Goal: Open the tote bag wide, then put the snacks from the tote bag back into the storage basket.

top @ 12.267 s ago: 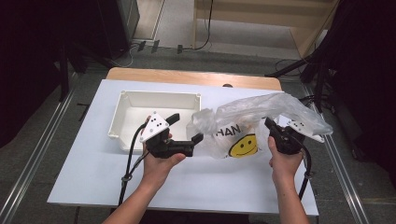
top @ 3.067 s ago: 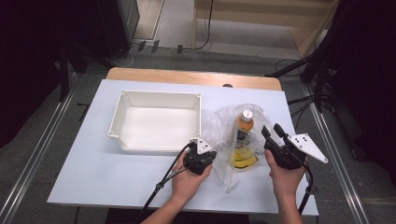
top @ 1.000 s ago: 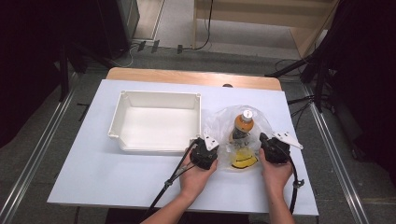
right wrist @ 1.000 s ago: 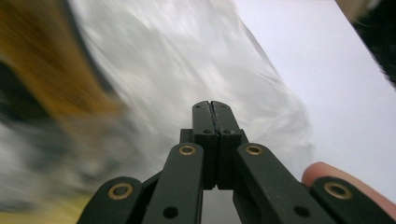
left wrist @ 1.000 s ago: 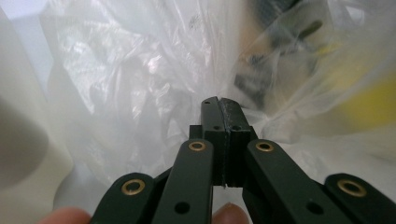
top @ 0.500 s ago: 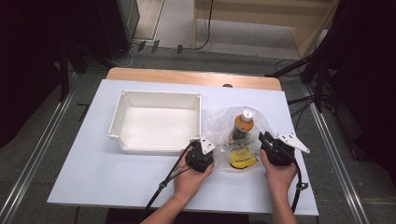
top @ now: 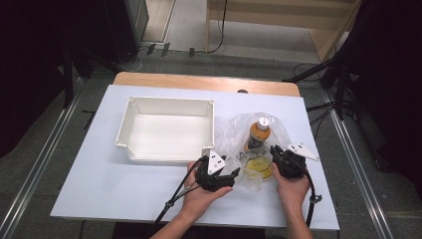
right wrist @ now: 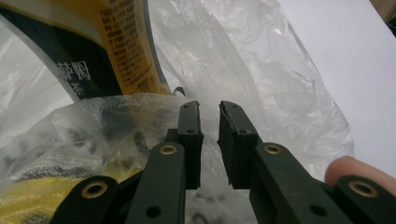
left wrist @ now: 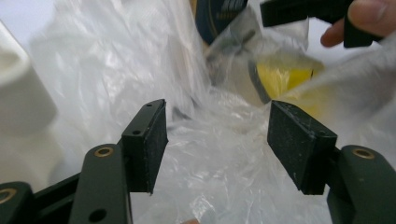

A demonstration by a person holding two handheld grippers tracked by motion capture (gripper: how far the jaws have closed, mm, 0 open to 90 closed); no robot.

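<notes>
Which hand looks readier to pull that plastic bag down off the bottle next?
Probably the right. The right gripper already has its jaws almost closed on a fold of the plastic bag beside the bottle. The left gripper is wide open, with bag film between its jaws.

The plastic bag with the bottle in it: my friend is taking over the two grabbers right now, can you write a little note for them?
Left gripper: open, jaws wide at the bag's near edge, holding nothing.
Right gripper: jaws almost closed, a narrow gap between them; whether they pinch the film is unclear.
Plastic bag lies on the table, right of the white tray; a bottle stands inside it.
Done: bottle is in the bag.
Left: probably close the left gripper on the bag's edge, then handle the bag with both.
</notes>
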